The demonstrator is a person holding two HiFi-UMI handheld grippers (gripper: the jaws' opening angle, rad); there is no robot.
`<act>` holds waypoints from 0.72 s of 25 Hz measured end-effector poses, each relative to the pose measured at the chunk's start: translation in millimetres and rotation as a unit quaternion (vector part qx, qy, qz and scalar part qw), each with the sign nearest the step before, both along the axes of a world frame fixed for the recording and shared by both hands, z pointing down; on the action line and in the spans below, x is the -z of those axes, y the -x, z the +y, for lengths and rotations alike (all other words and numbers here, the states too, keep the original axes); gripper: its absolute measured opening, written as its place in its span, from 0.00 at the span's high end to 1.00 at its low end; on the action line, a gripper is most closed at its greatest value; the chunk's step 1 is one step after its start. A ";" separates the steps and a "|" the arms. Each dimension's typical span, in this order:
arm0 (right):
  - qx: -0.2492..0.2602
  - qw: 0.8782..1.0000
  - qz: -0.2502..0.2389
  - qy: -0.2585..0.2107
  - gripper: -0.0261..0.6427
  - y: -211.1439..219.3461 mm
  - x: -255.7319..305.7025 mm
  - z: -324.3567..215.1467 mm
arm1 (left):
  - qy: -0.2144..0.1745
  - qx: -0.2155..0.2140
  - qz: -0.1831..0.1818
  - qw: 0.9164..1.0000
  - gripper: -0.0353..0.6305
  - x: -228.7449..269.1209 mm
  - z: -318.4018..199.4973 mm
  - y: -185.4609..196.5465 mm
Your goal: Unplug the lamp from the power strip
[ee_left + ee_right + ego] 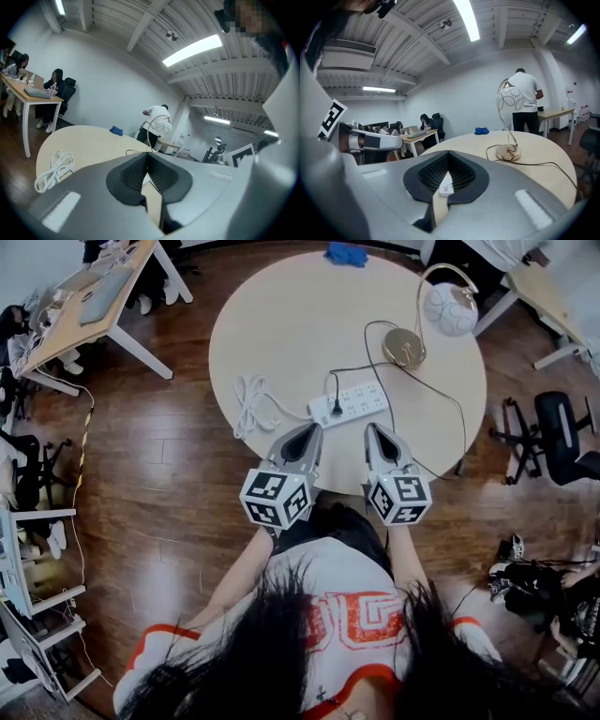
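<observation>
On the round table [281, 324] lies a white power strip [352, 403] with a black plug [336, 409] in its left end. The plug's black cord loops to the lamp's gold base [404, 348]; its white globe shade [451, 308] hangs beyond. Both grippers hover side by side at the table's near edge, short of the strip and touching nothing. My left gripper [310, 430] [146, 155] is shut and empty. My right gripper [374, 429] [448, 152] is also shut and empty. In the right gripper view the lamp [508, 152] stands ahead to the right, and the power strip [446, 189] peeks below the jaws.
A coiled white cable [251, 405] [54, 169] lies left of the strip. A blue cloth [346, 254] sits at the table's far edge. Desks [89, 306] stand at the back left, an office chair [561, 435] at the right, and a person in white [526, 101] beyond the table.
</observation>
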State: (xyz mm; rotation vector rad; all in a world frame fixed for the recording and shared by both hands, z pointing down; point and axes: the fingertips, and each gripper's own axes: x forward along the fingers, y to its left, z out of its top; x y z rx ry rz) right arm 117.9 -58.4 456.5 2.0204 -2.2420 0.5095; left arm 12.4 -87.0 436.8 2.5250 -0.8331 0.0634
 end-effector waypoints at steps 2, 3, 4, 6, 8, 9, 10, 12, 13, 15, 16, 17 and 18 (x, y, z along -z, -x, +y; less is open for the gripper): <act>0.003 1.000 0.002 -0.004 0.96 1.0 3.1 3.1 | -0.002 0.002 -0.002 1.000 0.95 0.2 3.9 -0.8; 0.005 1.000 0.003 -0.005 0.96 0.8 4.5 5.1 | -0.002 0.004 -0.003 1.000 0.95 0.0 5.9 -1.8; 0.006 1.000 0.003 -0.006 0.96 0.4 5.7 7.3 | -0.002 0.006 -0.003 1.000 0.95 -0.2 8.0 -3.0; 0.006 1.000 0.004 -0.005 0.96 -0.5 7.3 11.2 | -0.002 0.009 -0.006 1.000 0.95 -0.4 11.7 -4.6; 0.004 1.000 0.003 -0.002 0.96 0.1 8.4 16.5 | -0.002 0.011 -0.007 1.000 0.95 1.2 17.2 -4.2; 0.005 1.000 0.002 -0.002 0.96 0.6 9.0 19.9 | -0.003 0.012 -0.006 1.000 0.95 2.2 21.0 -4.2; 0.008 1.000 0.002 -0.002 0.96 0.5 9.6 22.8 | -0.004 0.013 -0.007 1.000 0.95 2.6 24.7 -4.9; 0.013 1.000 0.002 -0.003 0.96 -0.6 10.1 27.4 | -0.001 0.015 -0.008 1.000 0.95 1.9 30.8 -7.6; 0.015 1.000 0.000 -0.003 0.96 -0.8 9.8 30.1 | 0.002 0.016 -0.007 1.000 0.95 1.4 34.0 -8.8; 0.020 1.000 -0.004 -0.004 0.96 -0.9 8.9 35.6 | 0.002 0.019 -0.009 1.000 0.95 0.8 39.6 -10.9; 0.023 1.000 -0.005 -0.005 0.96 -1.2 8.5 37.3 | -0.001 0.021 -0.012 1.000 0.95 0.9 41.5 -11.9; 0.025 1.000 -0.005 -0.005 0.96 -1.7 7.9 38.2 | -0.004 0.022 -0.015 1.000 0.95 1.0 42.9 -12.6; 0.028 1.000 -0.006 -0.005 0.96 -2.2 7.3 38.4 | -0.007 0.024 -0.017 1.000 0.95 1.0 44.1 -13.0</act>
